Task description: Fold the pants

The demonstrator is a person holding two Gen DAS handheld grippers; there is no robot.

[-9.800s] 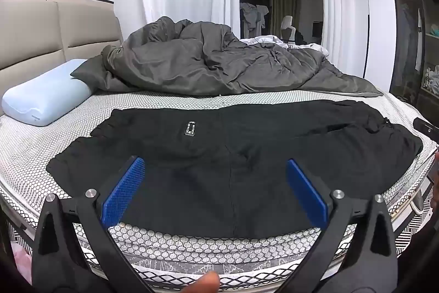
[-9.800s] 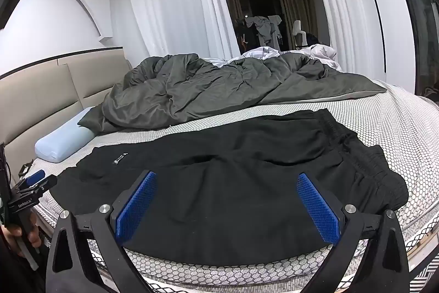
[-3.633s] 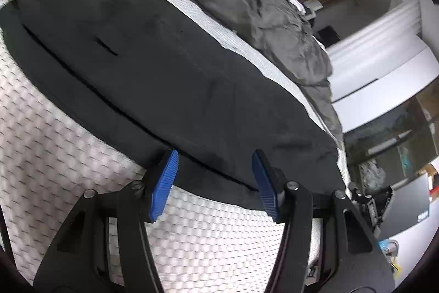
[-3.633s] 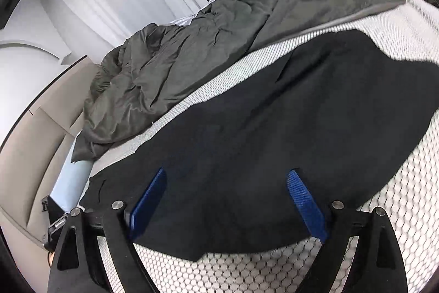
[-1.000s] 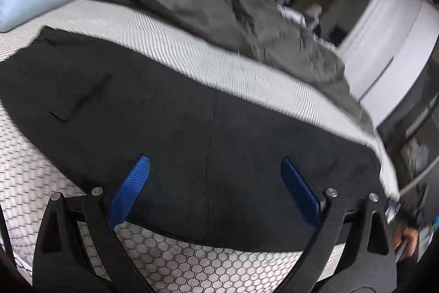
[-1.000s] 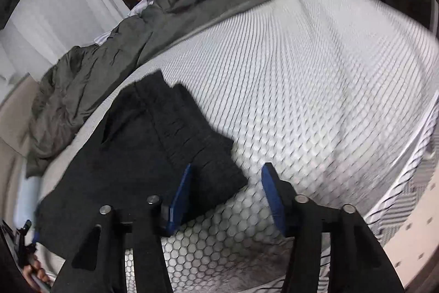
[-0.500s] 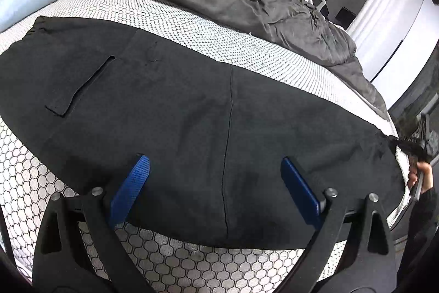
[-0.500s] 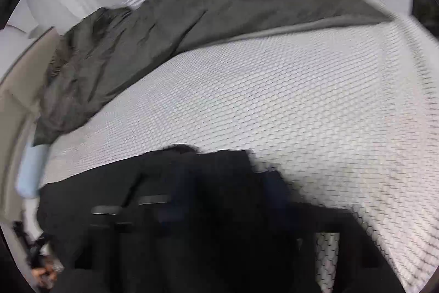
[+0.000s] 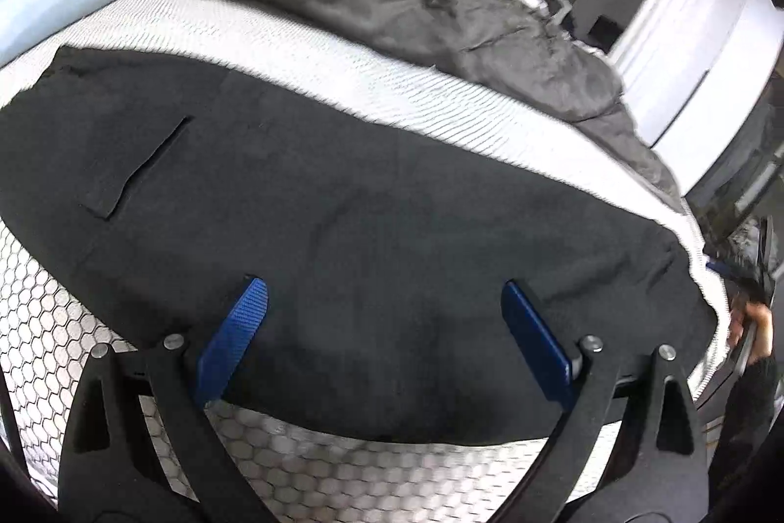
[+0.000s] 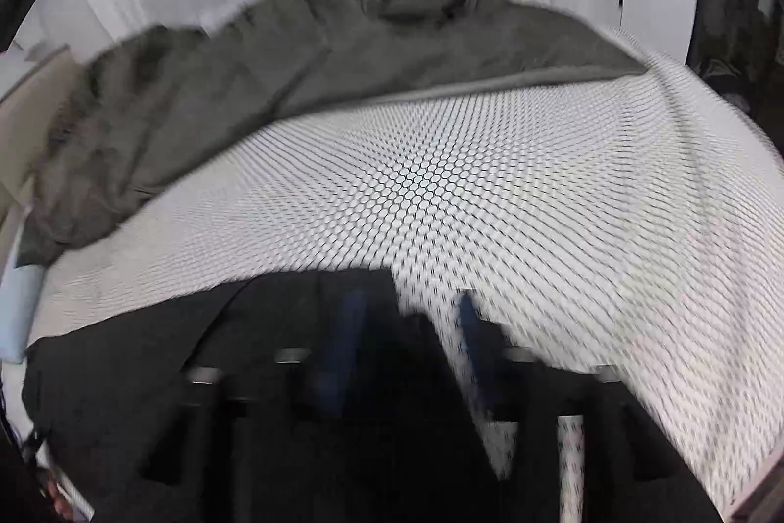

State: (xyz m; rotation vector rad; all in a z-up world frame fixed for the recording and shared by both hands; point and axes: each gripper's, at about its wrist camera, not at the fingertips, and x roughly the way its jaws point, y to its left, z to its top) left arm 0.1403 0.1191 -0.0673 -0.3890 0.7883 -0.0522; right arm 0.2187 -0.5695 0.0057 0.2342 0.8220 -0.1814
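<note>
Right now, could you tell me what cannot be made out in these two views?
- Right wrist view: right gripper smeared by motion blur; whether it pinches the pants is unclear.
- Left wrist view: the pants' left end is cut off by the frame edge.
- Left wrist view: the person's hand is small, at the rim.

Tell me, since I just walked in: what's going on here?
A person with a gripper in each hand is folding black pants on a bed. The left gripper hangs open over their near edge. The right gripper, blurred, is at one end; its jaws have just been opening, bare bed showing between them.
</note>
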